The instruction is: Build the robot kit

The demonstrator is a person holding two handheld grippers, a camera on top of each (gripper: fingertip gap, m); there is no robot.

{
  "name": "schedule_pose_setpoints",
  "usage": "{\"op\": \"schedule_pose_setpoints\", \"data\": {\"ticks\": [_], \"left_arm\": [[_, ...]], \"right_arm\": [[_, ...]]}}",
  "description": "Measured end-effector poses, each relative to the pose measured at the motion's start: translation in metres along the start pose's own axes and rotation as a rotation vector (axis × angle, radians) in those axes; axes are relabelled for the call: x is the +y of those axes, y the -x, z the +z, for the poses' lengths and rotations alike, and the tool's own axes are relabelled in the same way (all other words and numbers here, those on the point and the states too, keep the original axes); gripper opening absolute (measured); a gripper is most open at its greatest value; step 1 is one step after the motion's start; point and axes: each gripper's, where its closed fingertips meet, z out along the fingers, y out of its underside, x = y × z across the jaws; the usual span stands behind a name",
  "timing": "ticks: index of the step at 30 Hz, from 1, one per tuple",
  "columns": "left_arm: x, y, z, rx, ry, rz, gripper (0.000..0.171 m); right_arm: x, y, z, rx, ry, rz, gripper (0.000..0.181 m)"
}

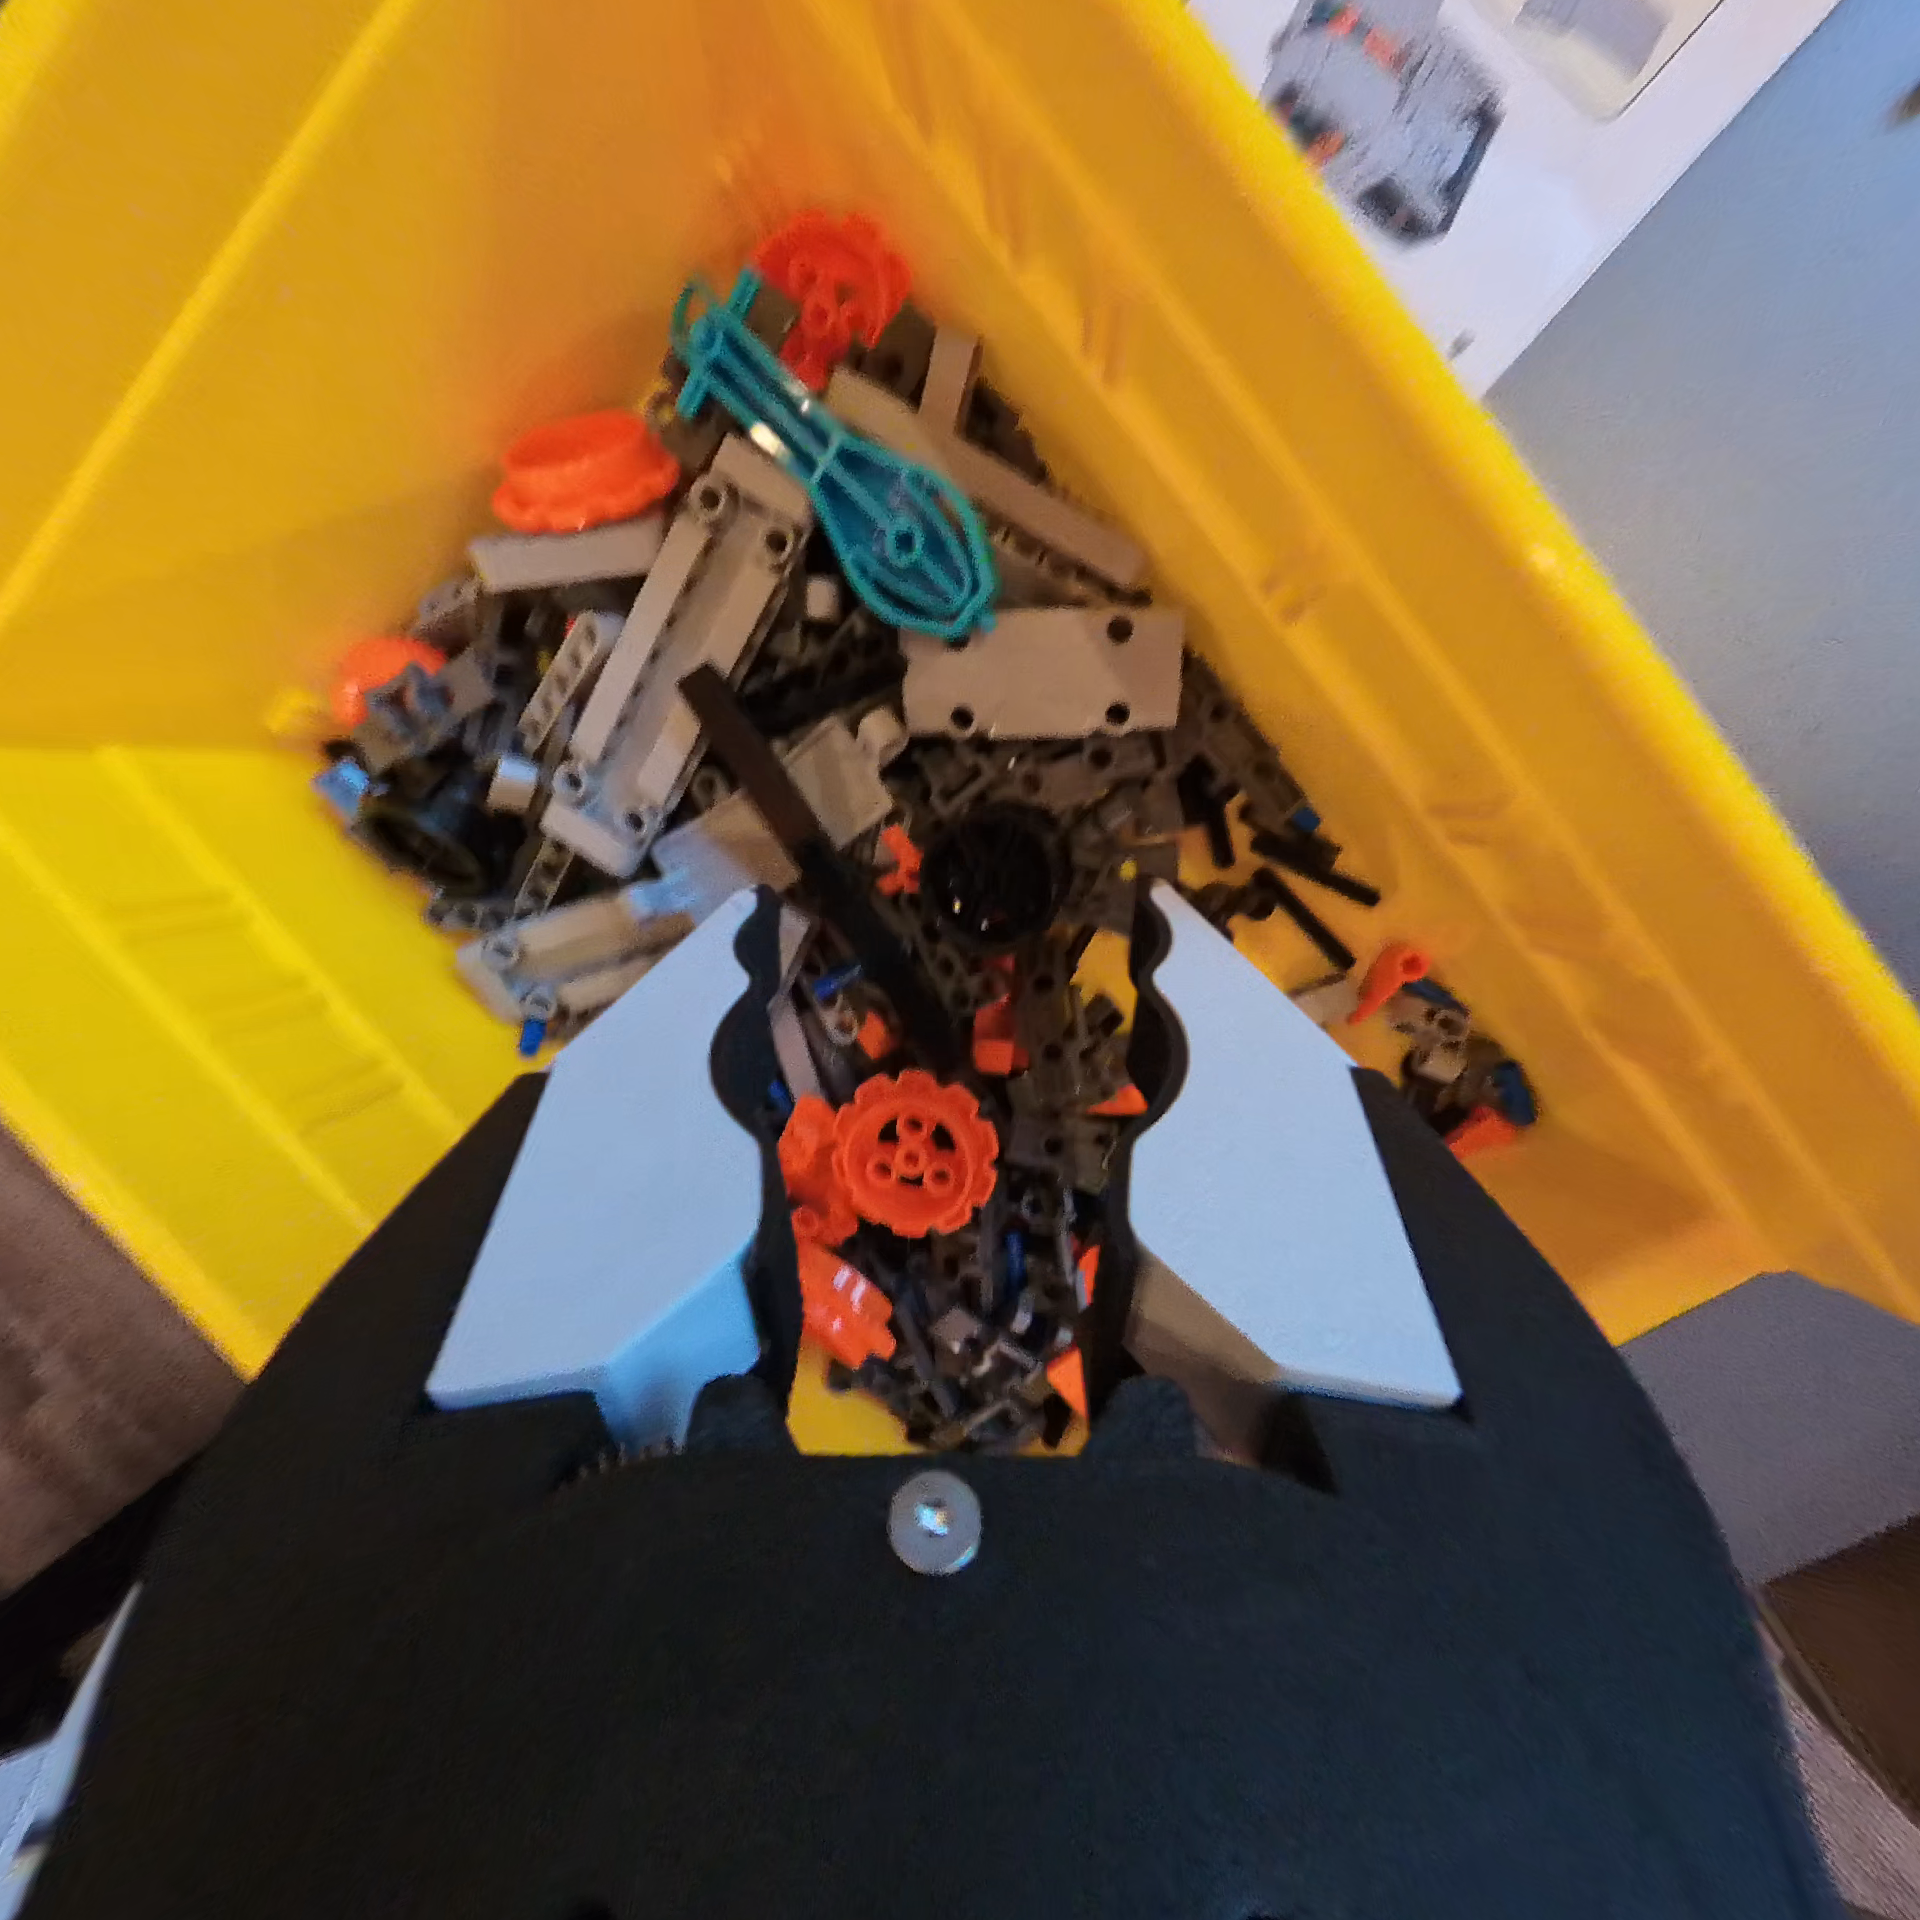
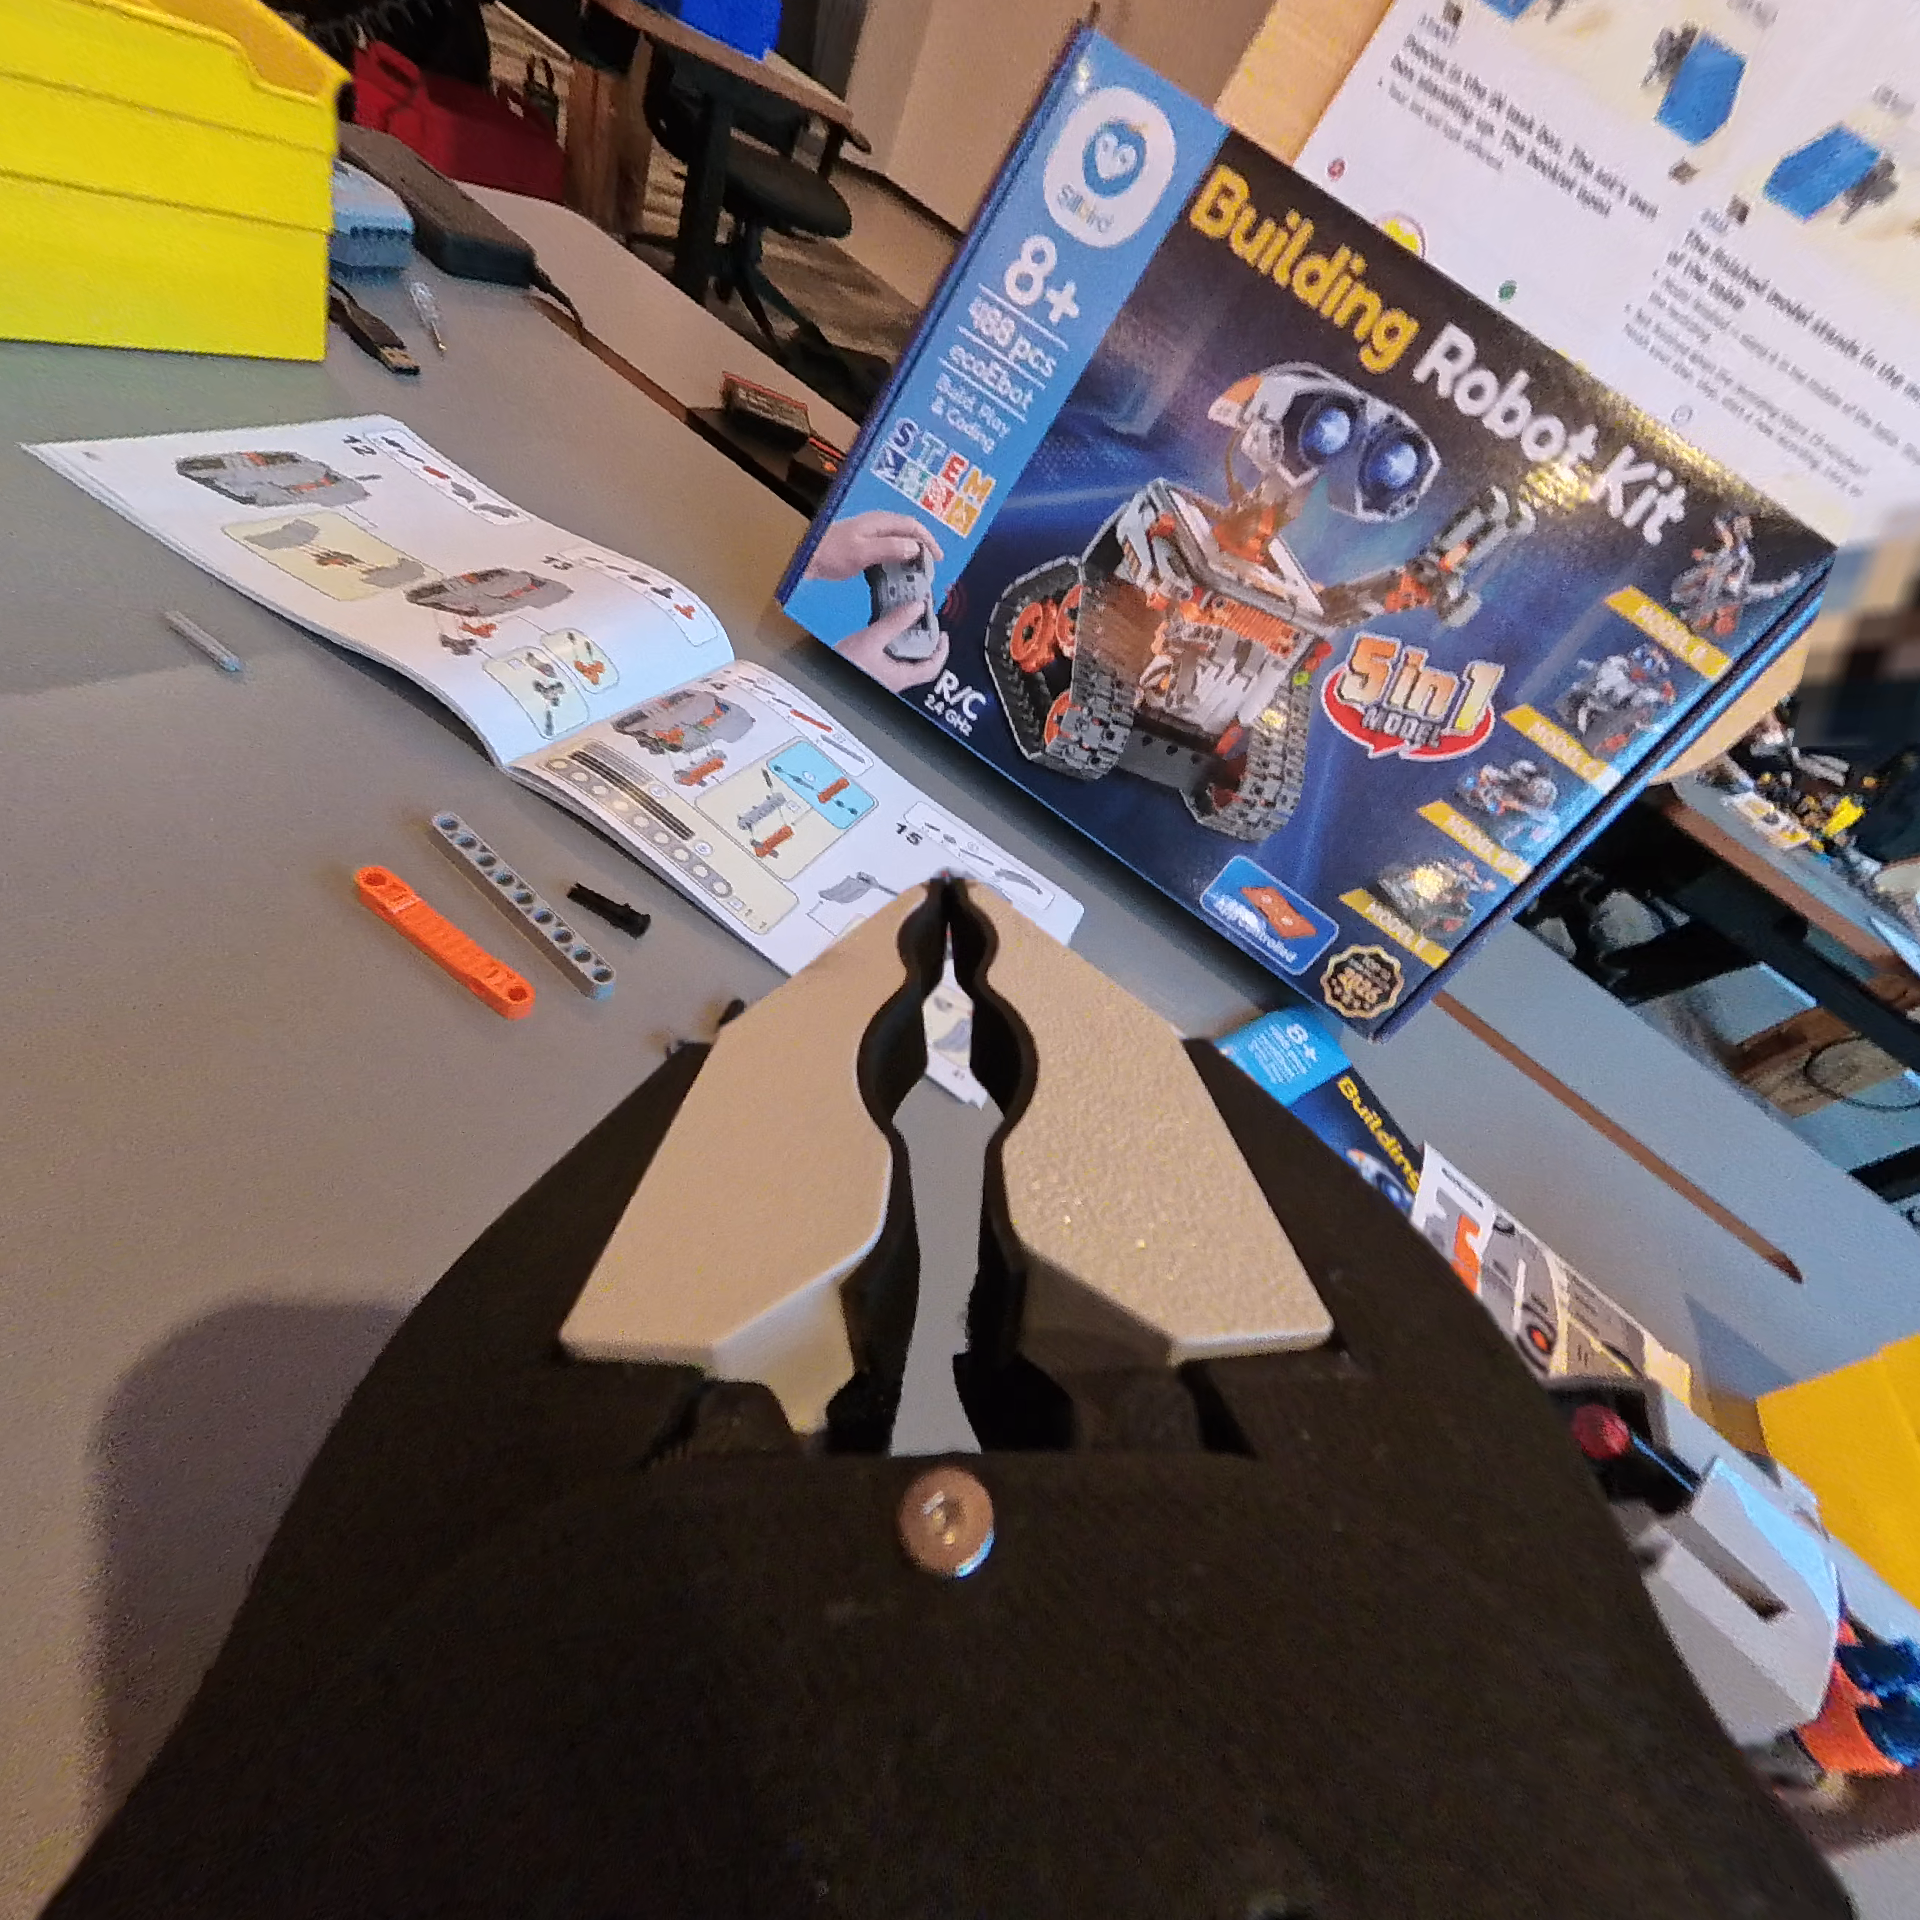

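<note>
Broadly, the left wrist view is filled by a yellow bin point(image 1: 312, 416) of smooth, ribbed moulded plastic, in whose corner a heap of building parts point(image 1: 831, 727) is gathered: grey holed beams, black pins and toothed orange wheels. The left gripper point(image 1: 956, 899) is held over this heap with its jaws spread wide and nothing gripped; an orange gear point(image 1: 912, 1153) is seen between them, and a teal lattice piece point(image 1: 831, 457) lies farther off.

In the right wrist view a matt grey table point(image 2: 208, 1143) is shown, with a glossy cardboard kit box point(image 2: 1299, 582) propped up and an open paper booklet point(image 2: 520, 644) beside it. The right gripper point(image 2: 948, 888) is held above the booklet's edge, its tips pressed together; nothing can be made out between them. A grey holed beam point(image 2: 525, 906), a flat orange link point(image 2: 445, 940) and a small black pin point(image 2: 610, 909) are laid near the booklet.
</note>
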Motion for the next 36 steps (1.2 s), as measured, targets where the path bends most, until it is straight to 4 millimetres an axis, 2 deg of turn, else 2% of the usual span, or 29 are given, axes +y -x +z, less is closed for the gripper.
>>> {"op": "schedule_pose_setpoints", "data": {"ticks": [3,6,9,11,13,17,20,21,24,27,31,33,36], "left_arm": [[-0.014,-0.001,0.011,0.057,0.017,0.0,0.077],[-0.018,0.0,0.023,0.061,0.06,0.025,0.084],[-0.024,0.004,0.029,0.005,0.062,0.038,0.084],[-0.024,0.011,0.031,-0.052,0.074,0.026,0.091],[-0.021,0.016,0.035,-0.089,0.099,0.019,0.096],[-0.016,0.014,0.039,-0.056,0.113,-0.019,0.101],[0.003,0.008,0.048,-0.028,0.207,-0.032,0.115],[0.002,0.005,0.049,-0.008,0.205,-0.048,0.108],[0.003,0.005,0.048,0.005,0.185,-0.057,0.1],[0.007,0.011,0.044,-0.005,0.158,-0.062,0.065],[0.011,0.014,0.037,0.02,0.129,-0.091,0.046],[0.016,0.015,0.032,0.032,0.13,-0.098,0.022],[0.022,0.021,0.024,0.031,0.124,-0.127,0.015]], "right_arm": [[-0.001,0.006,0.004,-0.009,-0.003,-0.039,0.0],[-0.002,0.009,0.005,-0.011,-0.014,-0.063,0.0],[-0.009,0.009,0.002,-0.019,-0.065,-0.048,0.0],[-0.009,0.006,0.003,-0.011,-0.067,-0.031,0.0],[-0.005,0.004,0.005,-0.012,-0.051,-0.014,0.0],[0.002,0.004,0.009,-0.012,-0.026,-0.014,0.0],[0.004,0.005,0.011,-0.012,-0.013,-0.023,0.0],[0.005,0.005,0.011,-0.012,-0.01,-0.025,0.0],[0.007,0.006,0.013,-0.014,0.0,-0.028,0.0],[0.009,0.006,0.015,-0.013,0.012,-0.029,0.0],[0.012,0.006,0.016,-0.015,0.024,-0.027,0.0],[0.013,0.006,0.017,-0.017,0.028,-0.026,0.0],[0.014,0.007,0.018,-0.018,0.035,-0.029,0.0]]}}
